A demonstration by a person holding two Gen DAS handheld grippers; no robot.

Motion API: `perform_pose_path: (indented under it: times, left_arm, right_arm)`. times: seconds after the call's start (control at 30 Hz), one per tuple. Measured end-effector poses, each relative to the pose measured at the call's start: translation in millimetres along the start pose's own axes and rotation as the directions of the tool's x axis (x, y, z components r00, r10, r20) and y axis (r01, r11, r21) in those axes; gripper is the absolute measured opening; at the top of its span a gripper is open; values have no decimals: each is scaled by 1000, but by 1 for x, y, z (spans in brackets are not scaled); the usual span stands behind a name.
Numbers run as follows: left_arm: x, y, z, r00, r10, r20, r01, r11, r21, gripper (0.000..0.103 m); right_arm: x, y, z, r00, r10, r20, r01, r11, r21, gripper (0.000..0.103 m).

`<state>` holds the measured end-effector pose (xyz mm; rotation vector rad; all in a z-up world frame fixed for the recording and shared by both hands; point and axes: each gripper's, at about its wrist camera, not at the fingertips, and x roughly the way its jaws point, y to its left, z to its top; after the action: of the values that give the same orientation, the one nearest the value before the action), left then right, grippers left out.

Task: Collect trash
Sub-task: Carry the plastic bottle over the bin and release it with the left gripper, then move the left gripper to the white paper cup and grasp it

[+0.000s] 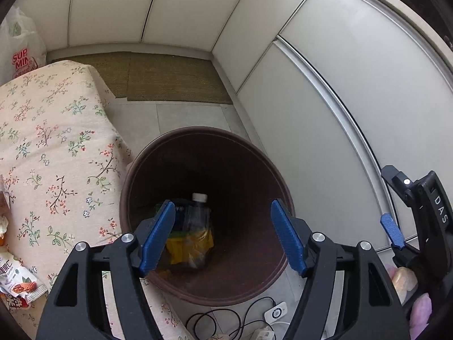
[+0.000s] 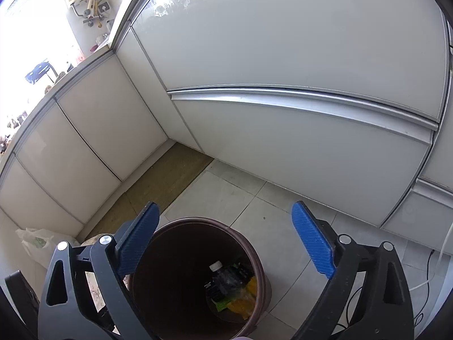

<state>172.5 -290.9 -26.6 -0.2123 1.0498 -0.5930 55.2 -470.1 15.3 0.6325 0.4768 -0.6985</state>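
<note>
Both hand-held grippers, left (image 1: 223, 235) and right (image 2: 226, 240), are hanging apart and empty over the brown bin (image 1: 271, 170); its trash, a bottle (image 1: 198, 212) and wrappers (image 1: 189, 246), is lying dim inside. White cabinets (image 2: 283, 42) are lining the tiled floor (image 2: 235, 192).

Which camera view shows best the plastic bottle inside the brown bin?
The left wrist view: the bottle lies near the centre, white cap up, on yellow wrappers. In the right wrist view the bottle appears smaller, low in the bin.

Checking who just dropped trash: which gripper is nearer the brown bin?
Left, though only slightly. The left gripper hangs right over the bin mouth; the right gripper hovers beside it, a bit higher. Both jaws open, empty.
</note>
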Motion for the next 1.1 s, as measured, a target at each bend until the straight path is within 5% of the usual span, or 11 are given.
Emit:
perform_pose_path:
  times: [0.4, 0.73, 1.1]
  left_arm:
    - [-20, 34, 0, 997, 78, 18, -78, 996, -32, 73]
    - [-57, 108, 15, 982, 187, 35, -181, 975, -130, 76]
    - [-126, 244, 52, 943, 333, 31, -302, 888, -346, 76]
  right_arm:
    - [5, 24, -6, 999, 6, -51, -8, 999, -35, 96]
    - [18, 85, -36, 986, 38, -159, -63, 986, -154, 96]
    - [2, 177, -90, 983, 80, -165, -147, 885, -441, 96]
